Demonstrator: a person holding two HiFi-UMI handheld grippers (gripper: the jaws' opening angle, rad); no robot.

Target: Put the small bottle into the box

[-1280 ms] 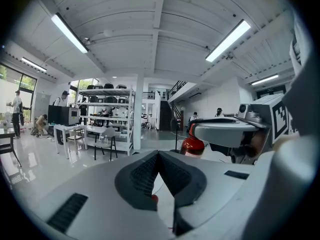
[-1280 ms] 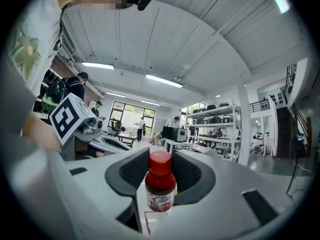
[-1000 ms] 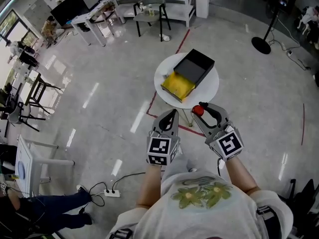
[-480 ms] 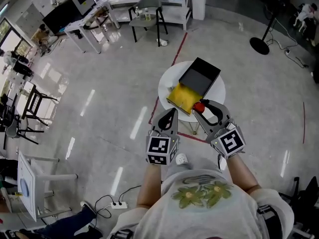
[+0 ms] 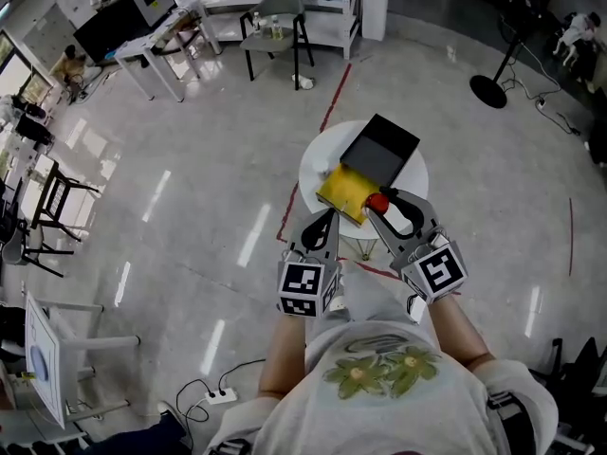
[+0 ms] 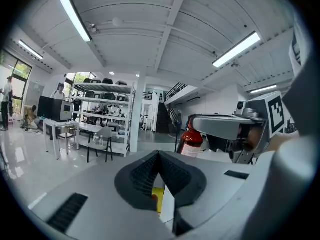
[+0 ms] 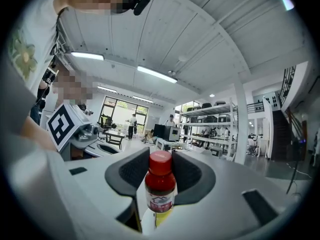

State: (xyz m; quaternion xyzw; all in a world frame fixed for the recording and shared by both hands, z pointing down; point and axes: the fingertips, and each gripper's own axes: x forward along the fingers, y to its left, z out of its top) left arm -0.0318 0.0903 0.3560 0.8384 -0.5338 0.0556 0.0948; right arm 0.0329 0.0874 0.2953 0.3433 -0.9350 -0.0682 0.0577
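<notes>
The small bottle, red with a red cap and a white label, stands upright between the jaws of my right gripper, which is shut on it. In the head view the bottle's cap shows at the right gripper's tips, just at the near right corner of the box. The box has a yellow inside and a black lid lying open behind it, on a round white table. My left gripper hangs beside it, jaws shut and empty. The left gripper view also catches the bottle.
Red tape lines run across the glossy grey floor by the table. A chair and desks stand far behind, a black floor stand at the far right. A power strip lies on the floor at my left.
The table and box have come closer beneath the grippers. The bottle in the right gripper now sits over the table's near edge by the yellow part; before it was short of the table.
</notes>
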